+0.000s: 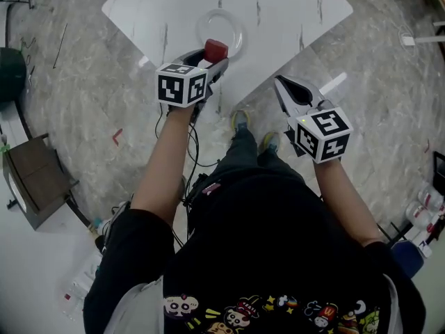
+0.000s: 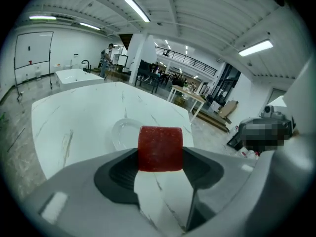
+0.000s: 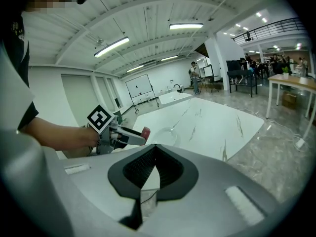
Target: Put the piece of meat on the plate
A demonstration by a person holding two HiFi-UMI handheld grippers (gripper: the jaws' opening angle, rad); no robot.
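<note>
Carrying: left gripper (image 1: pixel 213 57) fingers (image 2: pixel 118 169) clamp the meat (image 1: pixel 215 49) by the plate (image 1: pixel 240 28); next lower, release; right gripper (image 1: pixel 280 82) closed, empty

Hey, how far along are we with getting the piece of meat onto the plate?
Done: the piece of meat is picked up, clamped between the jaws of the left gripper. In hand: it is held up by the near rim of the clear plate on the table. Left: lower it onto the plate and open the jaws. The right gripper is shut and empty, off to the side.
</note>
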